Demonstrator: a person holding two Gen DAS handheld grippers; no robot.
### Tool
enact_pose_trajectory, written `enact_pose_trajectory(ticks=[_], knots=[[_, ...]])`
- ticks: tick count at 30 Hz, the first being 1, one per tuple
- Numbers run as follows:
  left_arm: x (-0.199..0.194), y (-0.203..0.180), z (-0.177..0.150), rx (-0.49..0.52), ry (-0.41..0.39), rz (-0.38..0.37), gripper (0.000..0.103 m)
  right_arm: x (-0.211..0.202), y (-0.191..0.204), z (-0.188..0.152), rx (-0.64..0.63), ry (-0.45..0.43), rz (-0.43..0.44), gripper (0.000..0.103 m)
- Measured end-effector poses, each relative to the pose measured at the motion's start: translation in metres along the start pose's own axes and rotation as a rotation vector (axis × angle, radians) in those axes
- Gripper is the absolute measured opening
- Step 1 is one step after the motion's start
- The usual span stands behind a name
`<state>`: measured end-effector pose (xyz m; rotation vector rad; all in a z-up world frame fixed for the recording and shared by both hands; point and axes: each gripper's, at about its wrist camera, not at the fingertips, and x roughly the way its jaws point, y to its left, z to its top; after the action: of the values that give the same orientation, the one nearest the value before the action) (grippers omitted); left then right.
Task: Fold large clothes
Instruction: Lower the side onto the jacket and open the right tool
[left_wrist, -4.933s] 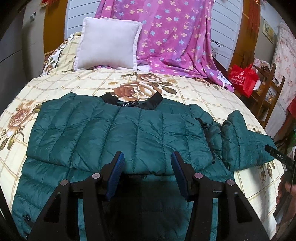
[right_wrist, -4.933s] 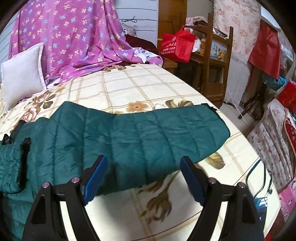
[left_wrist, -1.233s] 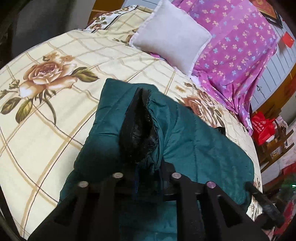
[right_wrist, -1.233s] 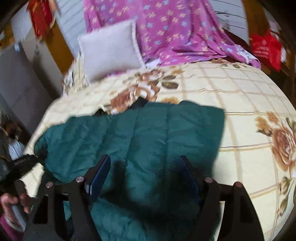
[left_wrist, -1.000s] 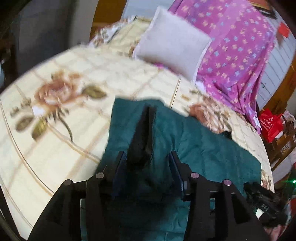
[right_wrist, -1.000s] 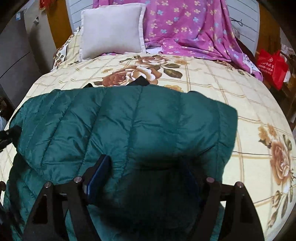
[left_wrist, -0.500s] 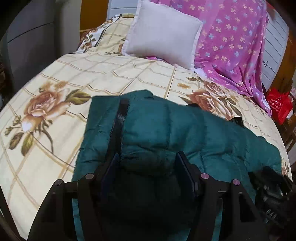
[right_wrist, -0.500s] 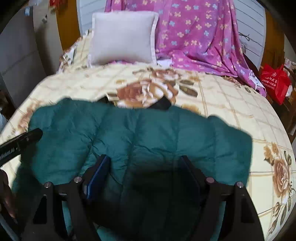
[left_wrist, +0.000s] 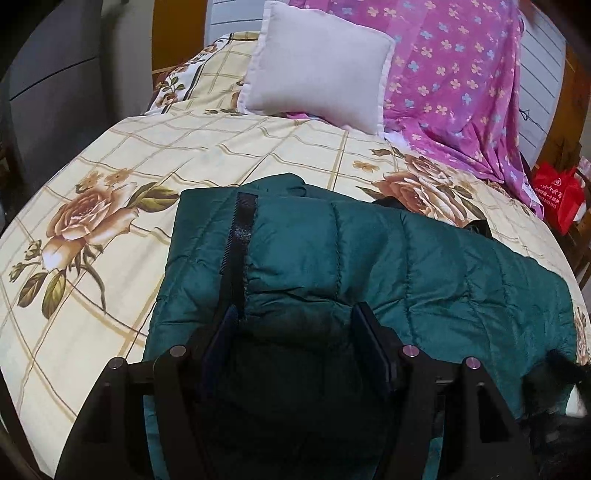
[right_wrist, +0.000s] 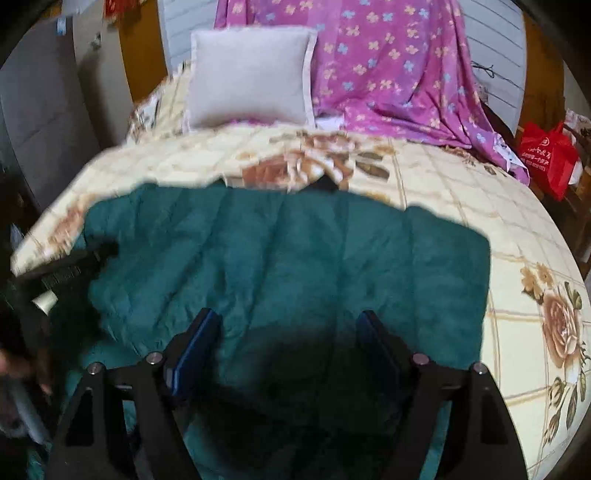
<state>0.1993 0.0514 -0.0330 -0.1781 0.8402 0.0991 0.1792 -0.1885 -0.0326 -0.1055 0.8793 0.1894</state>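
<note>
A dark green quilted down jacket lies flat on the bed with both sleeves folded in over its body; it also shows in the right wrist view. A black zipper strip runs along its left fold. My left gripper is open and empty, just above the jacket's near left part. My right gripper is open and empty above the jacket's lower middle. The left gripper shows at the left edge of the right wrist view.
The bed has a cream floral sheet. A white pillow and a purple flowered blanket lie at the head. A red bag hangs on wooden furniture at the right. A grey cabinet stands at the left.
My left gripper let go of the folded left sleeve, opened and pulled back. My right gripper stayed open and drew back a little over the jacket.
</note>
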Motion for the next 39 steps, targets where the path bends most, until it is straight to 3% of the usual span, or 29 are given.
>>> enact_pose_trajectory(ticks=[3, 5, 7, 10, 16, 20, 24, 27, 31, 33, 39], knots=[[-0.001, -0.001, -0.002, 0.012, -0.001, 0.011, 0.047, 0.001, 0.007, -0.006, -0.032, -0.003, -0.031, 0.082], [-0.001, -0.001, -0.003, 0.016, -0.004, 0.013, 0.047, -0.01, 0.0, -0.001, -0.006, 0.01, 0.007, 0.082], [0.0, -0.001, -0.004, 0.017, -0.006, 0.011, 0.047, -0.029, -0.012, 0.001, 0.029, -0.04, 0.015, 0.082], [0.0, 0.0, -0.004, 0.019, -0.007, 0.013, 0.047, -0.045, -0.037, 0.003, 0.056, -0.101, -0.044, 0.082], [0.004, -0.004, -0.004, 0.026, -0.01, 0.021, 0.049, 0.0, -0.086, 0.002, 0.161, 0.019, -0.058, 0.082], [0.007, -0.01, -0.003, 0.041, -0.006, 0.041, 0.05, 0.009, -0.085, -0.003, 0.152, 0.01, -0.057, 0.082], [0.006, -0.01, -0.004, 0.038, -0.009, 0.03, 0.05, -0.02, -0.083, -0.002, 0.142, -0.021, -0.078, 0.082], [0.006, -0.01, -0.004, 0.04, -0.01, 0.032, 0.05, -0.036, -0.082, -0.007, 0.145, -0.054, -0.043, 0.082], [0.006, -0.01, -0.004, 0.041, -0.015, 0.034, 0.051, -0.015, -0.078, -0.017, 0.139, 0.027, -0.064, 0.084], [0.004, -0.01, -0.004, 0.044, -0.014, 0.035, 0.051, -0.006, -0.079, -0.021, 0.148, 0.028, -0.057, 0.086], [-0.023, -0.003, -0.006, 0.065, -0.003, 0.048, 0.051, -0.043, -0.084, -0.022, 0.18, 0.001, -0.016, 0.086]])
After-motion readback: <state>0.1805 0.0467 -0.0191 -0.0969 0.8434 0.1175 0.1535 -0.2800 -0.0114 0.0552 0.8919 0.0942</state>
